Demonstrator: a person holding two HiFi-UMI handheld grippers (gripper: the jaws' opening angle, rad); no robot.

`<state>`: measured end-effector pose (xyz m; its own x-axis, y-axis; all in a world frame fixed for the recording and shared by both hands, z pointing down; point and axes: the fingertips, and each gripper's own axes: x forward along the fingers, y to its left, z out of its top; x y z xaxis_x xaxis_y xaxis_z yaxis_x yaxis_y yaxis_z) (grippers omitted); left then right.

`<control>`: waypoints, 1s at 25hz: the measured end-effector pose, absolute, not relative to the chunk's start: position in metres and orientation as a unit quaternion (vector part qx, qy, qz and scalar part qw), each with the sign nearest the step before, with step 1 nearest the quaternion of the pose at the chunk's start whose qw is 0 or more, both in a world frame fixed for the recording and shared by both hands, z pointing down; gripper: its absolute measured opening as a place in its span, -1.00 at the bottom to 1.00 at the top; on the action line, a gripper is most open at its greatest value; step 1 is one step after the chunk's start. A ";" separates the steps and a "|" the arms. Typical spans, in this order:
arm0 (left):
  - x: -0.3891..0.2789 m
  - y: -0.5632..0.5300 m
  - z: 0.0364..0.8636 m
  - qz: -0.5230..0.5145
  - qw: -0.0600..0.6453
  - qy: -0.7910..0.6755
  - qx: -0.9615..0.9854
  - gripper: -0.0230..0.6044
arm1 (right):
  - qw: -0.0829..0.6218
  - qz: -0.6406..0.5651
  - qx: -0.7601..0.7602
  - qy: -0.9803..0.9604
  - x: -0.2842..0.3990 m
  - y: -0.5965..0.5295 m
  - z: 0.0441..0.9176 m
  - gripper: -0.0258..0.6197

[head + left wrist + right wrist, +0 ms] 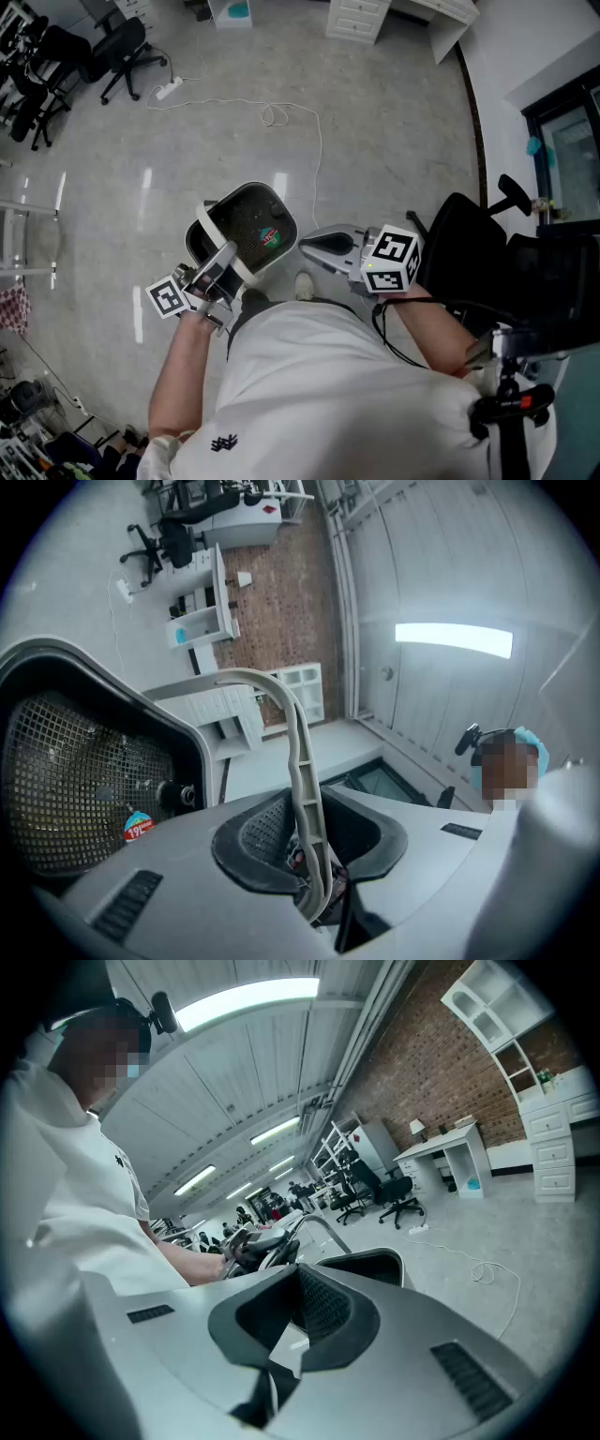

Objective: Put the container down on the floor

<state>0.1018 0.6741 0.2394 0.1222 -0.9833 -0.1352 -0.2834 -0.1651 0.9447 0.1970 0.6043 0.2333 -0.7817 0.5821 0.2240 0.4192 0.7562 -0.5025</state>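
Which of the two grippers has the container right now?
The left gripper: its jaws clamp the pale handle of the black mesh container. The right gripper holds nothing.

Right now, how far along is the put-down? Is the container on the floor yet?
Done: the left gripper has the container's handle clamped between its fingers. In hand: the container hangs from that grip and appears to be above the floor, not resting on it. The right gripper is shut and empty beside it. Left: lower the container onto the floor, then release the handle.
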 end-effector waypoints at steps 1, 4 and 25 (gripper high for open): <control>0.108 0.664 0.241 -0.428 0.409 -0.500 0.632 -0.65 | 0.186 0.220 -0.268 -0.919 0.201 0.597 0.235 -0.87; 0.119 0.641 0.243 -0.416 0.417 -0.491 0.641 -0.65 | 0.181 0.223 -0.256 -0.923 0.206 0.581 0.237 -0.87; 0.050 0.402 0.290 -0.300 0.504 -0.352 0.729 -0.64 | 0.147 0.260 -0.049 -0.953 0.130 0.376 0.268 -0.86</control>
